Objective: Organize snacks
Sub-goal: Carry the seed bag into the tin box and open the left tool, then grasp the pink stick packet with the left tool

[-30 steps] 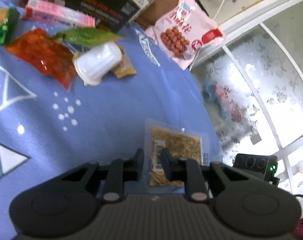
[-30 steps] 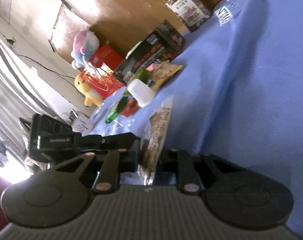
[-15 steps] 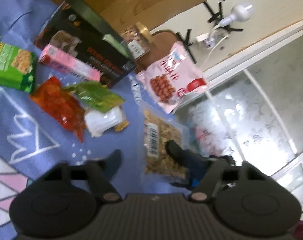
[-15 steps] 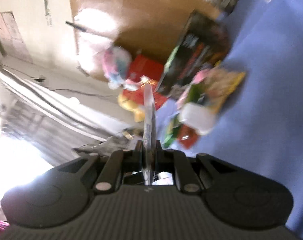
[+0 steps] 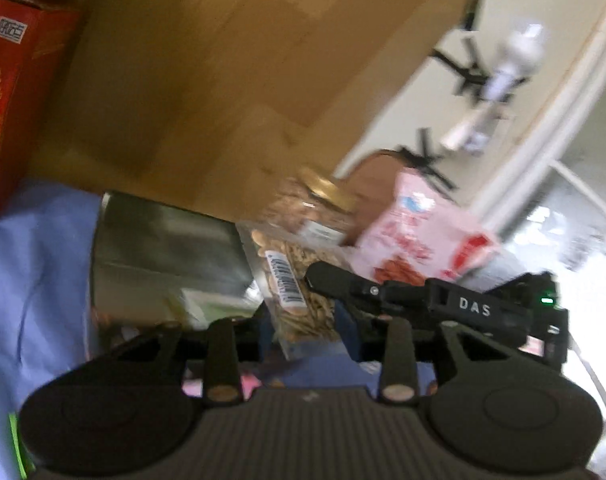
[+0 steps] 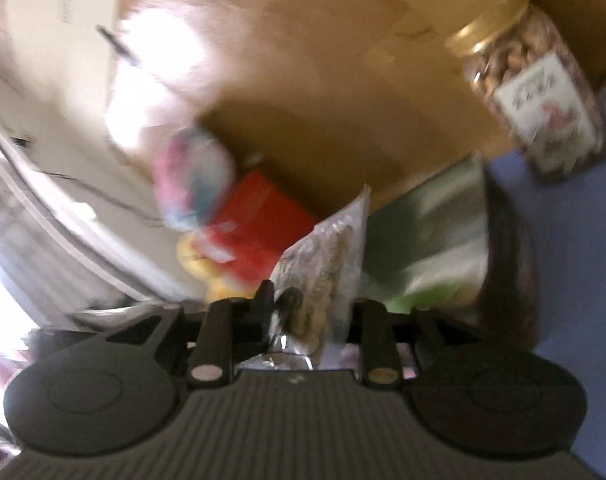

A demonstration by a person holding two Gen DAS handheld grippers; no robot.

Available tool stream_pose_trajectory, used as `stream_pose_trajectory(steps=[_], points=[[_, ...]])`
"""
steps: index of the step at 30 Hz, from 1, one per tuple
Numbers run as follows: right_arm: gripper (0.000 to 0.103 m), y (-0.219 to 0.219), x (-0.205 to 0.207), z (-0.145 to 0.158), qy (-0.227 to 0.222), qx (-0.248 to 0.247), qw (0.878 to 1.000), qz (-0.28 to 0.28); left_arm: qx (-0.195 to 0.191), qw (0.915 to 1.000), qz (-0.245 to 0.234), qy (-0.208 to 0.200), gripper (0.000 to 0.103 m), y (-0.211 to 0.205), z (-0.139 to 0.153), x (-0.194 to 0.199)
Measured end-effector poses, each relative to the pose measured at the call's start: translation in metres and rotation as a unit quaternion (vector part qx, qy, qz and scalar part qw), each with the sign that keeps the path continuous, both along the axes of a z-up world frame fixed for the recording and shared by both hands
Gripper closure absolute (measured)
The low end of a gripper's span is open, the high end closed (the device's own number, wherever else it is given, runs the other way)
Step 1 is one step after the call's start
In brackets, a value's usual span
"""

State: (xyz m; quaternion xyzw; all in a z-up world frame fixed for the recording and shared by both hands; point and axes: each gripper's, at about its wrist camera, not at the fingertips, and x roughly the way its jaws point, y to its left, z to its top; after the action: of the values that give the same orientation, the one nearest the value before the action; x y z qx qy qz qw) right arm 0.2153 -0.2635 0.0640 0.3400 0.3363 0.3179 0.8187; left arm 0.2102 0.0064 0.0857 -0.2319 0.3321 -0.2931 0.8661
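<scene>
A clear packet of tan crackers with a barcode label [image 5: 293,280] hangs upright in the air. My right gripper [image 6: 309,320] is shut on its lower end; the packet [image 6: 331,256] stands up between the fingers in the right wrist view. My left gripper [image 5: 303,332] is open, its fingers either side of the packet's lower part without pinching it. The right gripper's finger [image 5: 343,280] reaches across the packet in the left wrist view. Both views are motion-blurred.
A nut jar with a gold lid [image 6: 539,92] [image 5: 315,212], a pink snack bag [image 5: 419,236] and a dark box [image 5: 159,248] stand on the blue cloth [image 5: 31,264]. A cardboard box [image 5: 231,80] and red box [image 5: 7,92] stand behind.
The right gripper has lifted the cracker packet off the blue cloth and up toward the back. The left gripper opened and let go, and both cameras tilted up.
</scene>
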Motion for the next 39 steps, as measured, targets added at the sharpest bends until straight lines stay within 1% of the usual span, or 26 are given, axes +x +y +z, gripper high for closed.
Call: stream_pose_trajectory(steps=[2,4,5,6,7,8,9,11,13,15,17,18,20,23,25,27,29,32,34,36,37,39], points=[[0.067,0.007,0.008,-0.001,-0.006,-0.051,0.999,-0.019,0.012,0.9996,0.016,0.022,0.065,-0.005,-0.010,0.016],[0.066,0.017,0.010,-0.003,-0.029,-0.115,0.993,-0.024,0.030,0.9986,0.031,0.032,0.063,-0.009,-0.021,0.023],[0.064,0.021,0.010,-0.003,-0.046,-0.146,0.988,-0.024,0.037,0.9981,0.041,0.027,0.062,-0.010,-0.024,0.023],[0.053,0.024,0.006,-0.002,-0.062,-0.177,0.982,-0.032,0.042,0.9979,0.045,0.019,0.062,-0.011,-0.024,0.022],[0.048,0.025,0.003,-0.001,-0.078,-0.198,0.976,-0.044,0.053,0.9974,0.049,0.009,0.057,-0.013,-0.024,0.020],[0.045,0.023,-0.004,0.000,-0.096,-0.210,0.971,-0.056,0.063,0.9963,0.058,0.000,0.053,-0.014,-0.022,0.018],[0.044,0.018,-0.011,0.002,-0.115,-0.217,0.967,-0.071,0.076,0.9948,0.067,-0.007,0.053,-0.016,-0.021,0.017],[0.044,0.008,-0.020,0.005,-0.136,-0.210,0.964,-0.092,0.104,0.9907,0.086,-0.015,0.053,-0.018,-0.020,0.015],[0.044,-0.004,-0.027,0.007,-0.145,-0.191,0.964,-0.115,0.117,0.9877,0.100,-0.024,0.053,-0.019,-0.017,0.013],[0.044,-0.017,-0.036,0.008,-0.155,-0.173,0.963,-0.136,0.114,0.9866,0.109,-0.041,0.053,-0.016,-0.011,0.004],[0.044,-0.026,-0.052,0.007,-0.155,-0.165,0.963,-0.147,0.107,0.9857,0.117,-0.057,0.053,-0.011,-0.003,-0.009],[0.044,-0.034,-0.062,0.003,-0.151,-0.159,0.965,-0.145,0.100,0.9862,0.117,-0.062,0.053,-0.006,-0.001,-0.018],[0.044,-0.033,-0.073,-0.004,-0.134,-0.150,0.970,-0.135,0.084,0.9884,0.111,-0.061,0.053,0.002,0.002,-0.037],[0.043,-0.039,-0.096,-0.027,-0.092,-0.152,0.979,-0.101,0.066,0.9927,0.086,-0.052,0.053,0.013,-0.003,-0.065],[0.044,-0.038,-0.107,-0.038,-0.073,-0.144,0.984,-0.080,0.066,0.9945,0.071,-0.040,0.053,0.015,-0.010,-0.081],[0.044,-0.030,-0.114,-0.043,-0.072,-0.142,0.985,-0.067,0.071,0.9947,0.065,-0.035,0.053,0.016,-0.017,-0.094],[0.044,-0.020,-0.113,-0.045,-0.075,-0.148,0.984,-0.061,0.079,0.9938,0.073,-0.028,0.053,0.020,-0.026,-0.105],[0.043,-0.010,-0.091,-0.043,-0.059,-0.149,0.985,-0.062,0.077,0.9920,0.100,-0.005,0.053,0.033,-0.039,-0.110],[0.043,-0.002,-0.073,-0.044,-0.052,-0.151,0.986,-0.053,0.082,0.9888,0.125,0.002,0.053,0.043,-0.044,-0.109],[0.044,0.003,-0.057,-0.044,-0.051,-0.161,0.985,-0.043,0.093,0.9835,0.155,0.002,0.053,0.053,-0.048,-0.107],[0.044,0.003,-0.051,-0.046,-0.049,-0.168,0.984,-0.039,0.098,0.9802,0.172,0.008,0.052,0.058,-0.050,-0.103],[0.044,0.008,-0.035,-0.052,-0.029,-0.179,0.983,-0.027,0.090,0.9782,0.185,0.029,0.052,0.067,-0.058,-0.091]])
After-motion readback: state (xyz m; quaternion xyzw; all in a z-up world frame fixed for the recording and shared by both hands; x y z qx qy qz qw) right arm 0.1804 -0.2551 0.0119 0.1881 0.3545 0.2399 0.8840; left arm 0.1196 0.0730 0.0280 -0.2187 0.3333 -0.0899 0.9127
